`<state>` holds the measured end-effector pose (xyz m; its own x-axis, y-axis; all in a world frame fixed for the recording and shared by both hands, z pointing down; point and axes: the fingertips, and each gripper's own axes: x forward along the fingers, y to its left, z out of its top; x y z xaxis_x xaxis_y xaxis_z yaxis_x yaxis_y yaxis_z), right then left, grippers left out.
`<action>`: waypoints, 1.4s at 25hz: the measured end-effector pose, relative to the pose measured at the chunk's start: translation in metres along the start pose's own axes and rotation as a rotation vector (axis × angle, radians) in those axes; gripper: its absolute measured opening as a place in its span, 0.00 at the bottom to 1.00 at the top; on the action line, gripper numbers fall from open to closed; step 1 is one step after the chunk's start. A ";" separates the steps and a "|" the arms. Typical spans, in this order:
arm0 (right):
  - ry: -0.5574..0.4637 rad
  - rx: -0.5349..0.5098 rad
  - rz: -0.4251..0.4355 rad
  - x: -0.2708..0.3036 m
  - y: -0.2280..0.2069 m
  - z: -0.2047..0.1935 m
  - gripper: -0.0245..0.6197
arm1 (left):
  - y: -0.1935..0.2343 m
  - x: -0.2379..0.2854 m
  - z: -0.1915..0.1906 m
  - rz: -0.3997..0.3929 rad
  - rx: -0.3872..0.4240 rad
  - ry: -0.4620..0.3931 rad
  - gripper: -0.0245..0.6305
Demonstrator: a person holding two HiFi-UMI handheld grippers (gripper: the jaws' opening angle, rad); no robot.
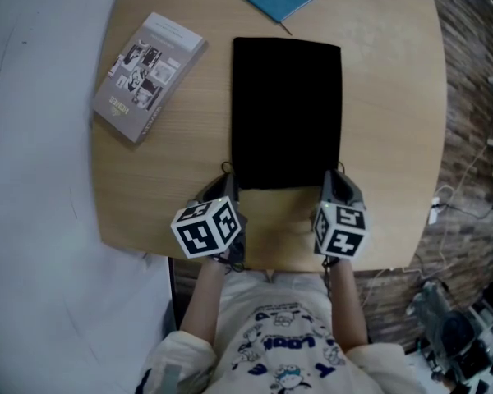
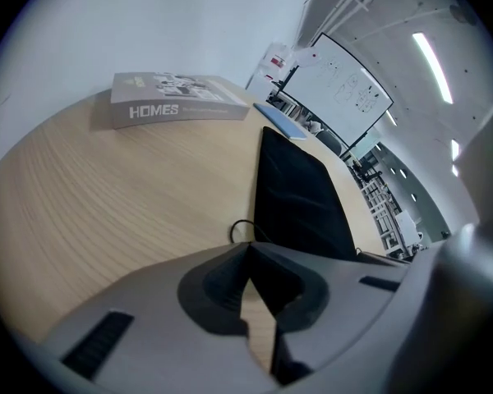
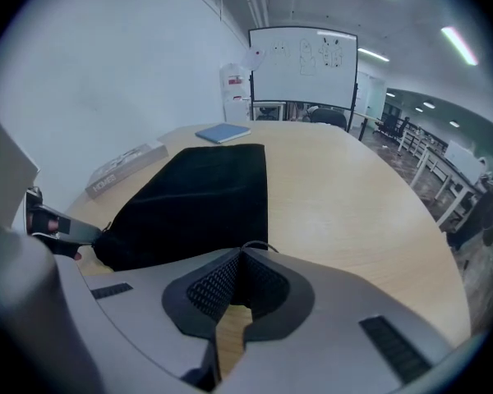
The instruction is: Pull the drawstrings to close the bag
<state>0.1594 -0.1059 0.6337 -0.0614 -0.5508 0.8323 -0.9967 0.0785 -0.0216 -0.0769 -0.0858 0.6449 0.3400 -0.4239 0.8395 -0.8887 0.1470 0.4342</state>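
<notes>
At near-left corner of black bag [image 1: 286, 113]: left tool [image 2: 248, 247] pitched steeply down, jaws closed on left drawstring [image 2: 237, 230] loop. Bag lies flat on counter [image 1: 386, 121], long axis running away from the person, mouth at near end; contents not visible. Near-right corner: right tool [image 3: 240, 253] pitched alike, jaws closed on right drawstring [image 3: 259, 245] loop.
</notes>
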 end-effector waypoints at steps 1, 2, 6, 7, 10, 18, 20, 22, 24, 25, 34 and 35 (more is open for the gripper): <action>-0.022 -0.004 -0.006 -0.004 -0.001 0.004 0.05 | -0.001 -0.002 0.001 0.003 0.016 -0.008 0.04; -0.043 -0.011 -0.010 -0.008 -0.002 0.009 0.05 | -0.002 -0.004 0.002 0.006 0.033 -0.015 0.04; -0.096 -0.036 -0.011 -0.018 -0.002 0.020 0.05 | -0.003 -0.015 0.001 -0.007 0.071 -0.025 0.04; -0.101 -0.039 -0.007 -0.019 -0.002 0.021 0.05 | -0.002 -0.018 -0.002 -0.015 0.066 -0.019 0.04; -0.103 -0.043 -0.001 -0.020 -0.002 0.021 0.05 | -0.003 -0.022 -0.014 -0.071 0.015 0.005 0.04; -0.093 -0.072 -0.012 -0.018 -0.004 0.016 0.05 | -0.018 -0.007 -0.007 -0.225 -0.233 0.002 0.25; -0.092 -0.079 -0.015 -0.018 -0.005 0.016 0.05 | -0.019 -0.004 -0.005 -0.239 -0.282 0.005 0.25; -0.097 -0.087 -0.018 -0.018 -0.006 0.016 0.05 | -0.022 -0.002 -0.002 -0.276 -0.377 -0.002 0.25; -0.091 -0.088 -0.017 -0.017 -0.006 0.015 0.05 | -0.023 -0.002 0.002 -0.318 -0.464 -0.012 0.25; -0.086 -0.087 -0.016 -0.017 -0.006 0.015 0.05 | -0.022 -0.002 0.004 -0.331 -0.487 -0.015 0.25; -0.079 -0.087 -0.018 -0.012 -0.009 0.016 0.05 | -0.017 0.005 0.008 -0.241 -0.419 -0.016 0.05; -0.082 -0.085 -0.019 -0.012 -0.009 0.017 0.05 | -0.018 0.004 0.009 -0.231 -0.396 -0.025 0.05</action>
<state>0.1686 -0.1139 0.6141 -0.0502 -0.6189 0.7839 -0.9898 0.1354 0.0435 -0.0621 -0.0986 0.6374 0.5035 -0.5064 0.7000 -0.6028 0.3745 0.7045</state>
